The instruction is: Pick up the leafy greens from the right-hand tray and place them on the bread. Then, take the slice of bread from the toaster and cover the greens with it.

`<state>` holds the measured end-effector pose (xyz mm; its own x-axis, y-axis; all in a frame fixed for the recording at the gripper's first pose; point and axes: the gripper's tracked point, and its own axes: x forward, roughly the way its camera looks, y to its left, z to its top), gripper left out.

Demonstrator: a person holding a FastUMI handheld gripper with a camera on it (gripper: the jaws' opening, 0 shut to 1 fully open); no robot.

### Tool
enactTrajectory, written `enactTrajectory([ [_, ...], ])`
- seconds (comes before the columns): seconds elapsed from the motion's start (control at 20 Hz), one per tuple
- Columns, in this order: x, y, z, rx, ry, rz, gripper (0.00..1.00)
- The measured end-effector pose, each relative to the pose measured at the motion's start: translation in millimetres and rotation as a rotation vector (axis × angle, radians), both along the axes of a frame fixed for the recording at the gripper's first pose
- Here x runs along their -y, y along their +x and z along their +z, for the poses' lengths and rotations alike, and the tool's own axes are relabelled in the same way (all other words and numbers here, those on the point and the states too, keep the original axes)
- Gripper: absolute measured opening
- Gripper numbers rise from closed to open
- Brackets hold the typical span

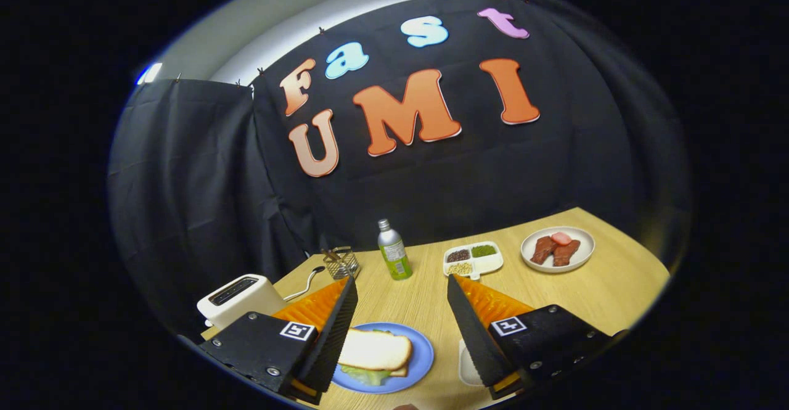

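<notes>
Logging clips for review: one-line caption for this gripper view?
Open gripper above a round blue plate holding a white bread slice over leafy greens, white toaster beside.

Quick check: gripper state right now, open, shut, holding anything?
Gripper: open, fingers spread wide and holding nothing, above the blue plate with the sandwich between them.

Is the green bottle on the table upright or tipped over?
Upright. The green bottle stands on its base on the table, its silver cap pointing up, well beyond the open claw, whose fingers hold nothing.
</notes>
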<state>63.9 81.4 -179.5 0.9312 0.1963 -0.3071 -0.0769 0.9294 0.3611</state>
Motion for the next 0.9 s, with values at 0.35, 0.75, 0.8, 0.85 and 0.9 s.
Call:
enactTrajectory([
  [0.35, 41, -21, 73, 0.224, -0.125, -0.140, 0.93],
  [0.75, 80, -44, 115, 0.255, -0.242, -0.212, 0.95],
  [0.8, 85, -46, 121, 0.261, -0.261, -0.222, 0.95],
  [0.85, 90, -47, 127, 0.265, -0.278, -0.232, 0.95],
  [0.9, 92, -49, 133, 0.268, -0.291, -0.240, 0.96],
])
